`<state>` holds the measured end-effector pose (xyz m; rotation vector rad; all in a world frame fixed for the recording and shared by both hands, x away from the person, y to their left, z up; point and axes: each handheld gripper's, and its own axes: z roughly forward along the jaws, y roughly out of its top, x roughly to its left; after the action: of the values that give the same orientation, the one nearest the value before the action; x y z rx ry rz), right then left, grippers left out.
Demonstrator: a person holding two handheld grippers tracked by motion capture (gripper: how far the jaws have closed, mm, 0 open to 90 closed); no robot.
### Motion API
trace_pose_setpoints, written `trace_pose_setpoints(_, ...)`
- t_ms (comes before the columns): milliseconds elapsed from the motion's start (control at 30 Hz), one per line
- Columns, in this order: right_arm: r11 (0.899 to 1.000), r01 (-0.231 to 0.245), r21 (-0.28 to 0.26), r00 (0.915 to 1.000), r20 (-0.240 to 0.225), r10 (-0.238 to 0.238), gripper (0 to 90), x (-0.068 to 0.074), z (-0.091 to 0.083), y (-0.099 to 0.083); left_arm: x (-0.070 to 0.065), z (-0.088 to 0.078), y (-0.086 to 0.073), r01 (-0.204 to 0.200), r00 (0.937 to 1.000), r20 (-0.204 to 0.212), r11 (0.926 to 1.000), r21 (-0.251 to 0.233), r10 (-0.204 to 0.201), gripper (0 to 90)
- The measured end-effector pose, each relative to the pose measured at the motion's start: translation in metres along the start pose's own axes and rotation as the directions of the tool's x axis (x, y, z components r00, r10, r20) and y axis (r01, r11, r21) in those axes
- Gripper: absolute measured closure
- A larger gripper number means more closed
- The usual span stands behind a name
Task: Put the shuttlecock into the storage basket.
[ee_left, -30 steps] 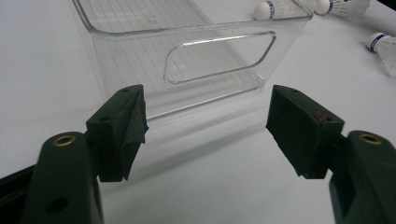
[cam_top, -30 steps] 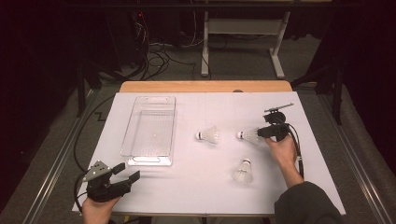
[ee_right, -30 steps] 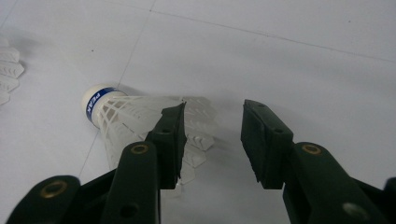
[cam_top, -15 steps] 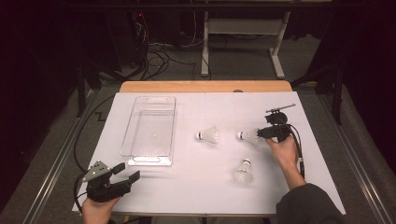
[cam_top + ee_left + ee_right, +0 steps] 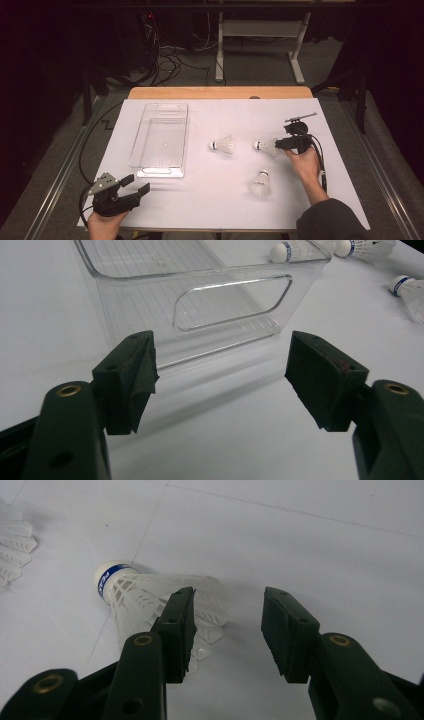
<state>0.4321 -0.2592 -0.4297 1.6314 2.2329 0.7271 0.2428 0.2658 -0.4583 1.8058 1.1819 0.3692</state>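
Shuttlecock (image 5: pixel 150 600) skirt between right gripper's (image 5: pixel 227 630) parted jaws

The right claw's (image 5: pixel 225 630) near pad hides part of the shuttlecock's (image 5: pixel 150 600) skirt in the right gripper view.

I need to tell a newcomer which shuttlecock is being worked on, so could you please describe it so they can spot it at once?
Start at the clear plastic bin on the left of the white table; three white shuttlecocks lie to its right. The one meant is the rightmost shuttlecock in the far pair. Unlike the middle shuttlecock and the near shuttlecock, it lies at the tips of the right gripper.
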Motion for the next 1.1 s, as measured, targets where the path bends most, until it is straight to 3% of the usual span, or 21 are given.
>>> trace_pose_setpoints(1100,1.0,-0.005,-0.012,0.9999,-0.01,0.005,56.9,-0.003,-0.003,-0.012,0.0,0.0,0.0,0.0,1.0,0.001,1.0,-0.002,0.0,29.5)
